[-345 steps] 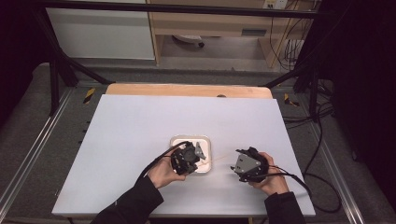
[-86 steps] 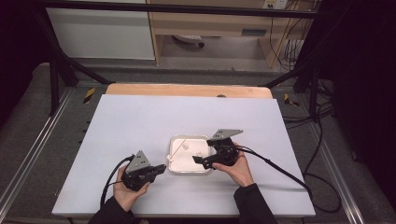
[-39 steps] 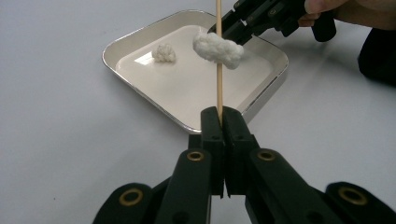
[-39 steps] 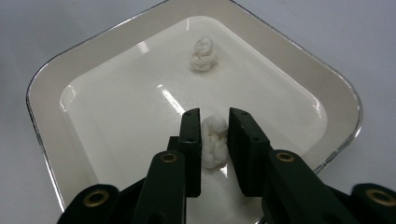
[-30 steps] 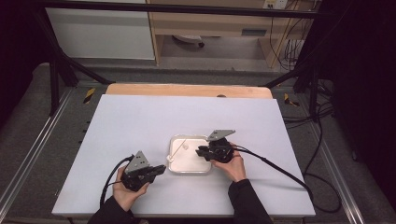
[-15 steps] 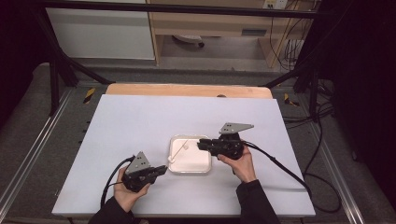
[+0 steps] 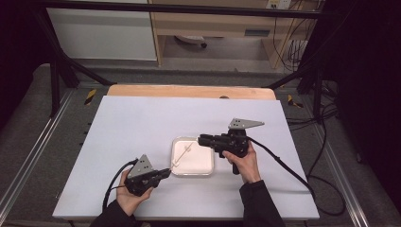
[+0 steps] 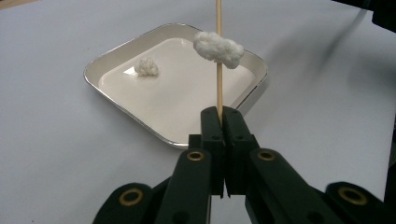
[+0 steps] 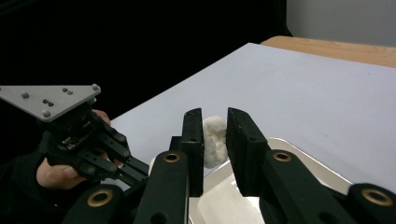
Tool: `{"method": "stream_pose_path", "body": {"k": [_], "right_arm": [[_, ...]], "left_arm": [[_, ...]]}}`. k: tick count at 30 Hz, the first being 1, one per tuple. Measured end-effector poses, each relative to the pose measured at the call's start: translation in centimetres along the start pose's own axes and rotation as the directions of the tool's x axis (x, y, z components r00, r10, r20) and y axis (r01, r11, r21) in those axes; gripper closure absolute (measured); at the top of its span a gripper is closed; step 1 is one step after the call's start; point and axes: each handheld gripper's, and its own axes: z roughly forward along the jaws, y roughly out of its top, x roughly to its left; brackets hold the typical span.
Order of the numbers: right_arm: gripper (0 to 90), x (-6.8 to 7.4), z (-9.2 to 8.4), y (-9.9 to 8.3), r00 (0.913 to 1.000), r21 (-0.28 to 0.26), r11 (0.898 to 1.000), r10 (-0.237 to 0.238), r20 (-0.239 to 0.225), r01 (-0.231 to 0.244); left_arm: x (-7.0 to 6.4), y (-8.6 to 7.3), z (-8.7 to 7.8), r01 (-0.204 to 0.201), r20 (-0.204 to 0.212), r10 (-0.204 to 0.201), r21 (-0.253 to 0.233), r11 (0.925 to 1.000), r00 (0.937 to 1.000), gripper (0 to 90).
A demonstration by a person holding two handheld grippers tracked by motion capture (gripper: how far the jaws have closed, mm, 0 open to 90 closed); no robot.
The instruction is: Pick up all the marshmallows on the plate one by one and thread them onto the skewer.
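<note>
1. High view: you are lifting your right gripper [image 7: 202,138] up and away from the tray [image 7: 206,171]; a second ago it was sitting low over the tray's right side, and now it is hanging above the far right corner, jaws pointing left. That reads as a piece picked out of the tray and being carried toward the skewer [image 7: 180,155], so the next threading looks close. Your left gripper [image 7: 166,173] is staying put at the tray's near left edge, holding the skewer slanted up over the tray. The table [image 7: 127,123] is showing as a flat, matte, pale sheet

2. Left gripper view: your jaws are pressing shut on the lower end of the skewer [image 8: 218,70], a thin, straight, pale wooden stick. One fluffy white lump [image 8: 218,47], soft and cottony with a crumbly surface, is sitting threaded partway up it. A smaller loose lump [image 8: 147,67] is lying in the far left part of the tray [image 8: 116,109], which is square with rounded corners, a shiny metal rim and a smooth, glossy cream floor

3. Right gripper view: your jaws are closing on a white piece [image 9: 214,140], rounded and slightly lumpy, pinched between the flat black pads above the tray's shiny rim [image 9: 299,149]. Your left gripper [image 9: 135,169] is waiting below and to the left
</note>
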Motion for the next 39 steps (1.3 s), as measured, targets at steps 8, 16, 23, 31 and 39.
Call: {"method": "stream_pose_path", "body": {"k": [8,16,23,31,39], "right_arm": [[77.6,-0.2,0.8,0.0,0.9985,-0.009,0.999,0.041,-0.036,-0.041],[77.7,-0.4,1.3,-0.1,0.9962,0.000,0.998,0.062,-0.062,-0.062],[78.1,-0.4,1.6,-0.3,0.9929,0.017,0.997,0.080,-0.088,-0.079],[79.6,-0.3,1.8,-0.5,0.9868,0.009,0.994,0.105,-0.123,-0.105],[80.5,-0.1,1.9,-0.7,0.9816,0.005,0.993,0.119,-0.149,-0.119]], "left_arm": [[-0.1,0.0,0.0,-0.001,0.004,0.001,-0.004,1.0000,1.0000,88.8],[-0.1,0.0,0.0,-0.005,0.006,0.005,-0.007,1.0000,1.0000,88.8],[-0.2,0.0,-0.1,-0.013,0.007,0.013,-0.014,0.9998,0.9999,88.8],[-0.3,-0.1,-0.1,-0.025,0.008,0.025,-0.032,0.9992,0.9997,88.9],[-0.4,-0.1,-0.2,-0.037,0.003,0.037,-0.045,0.9983,0.9993,88.9]]}}
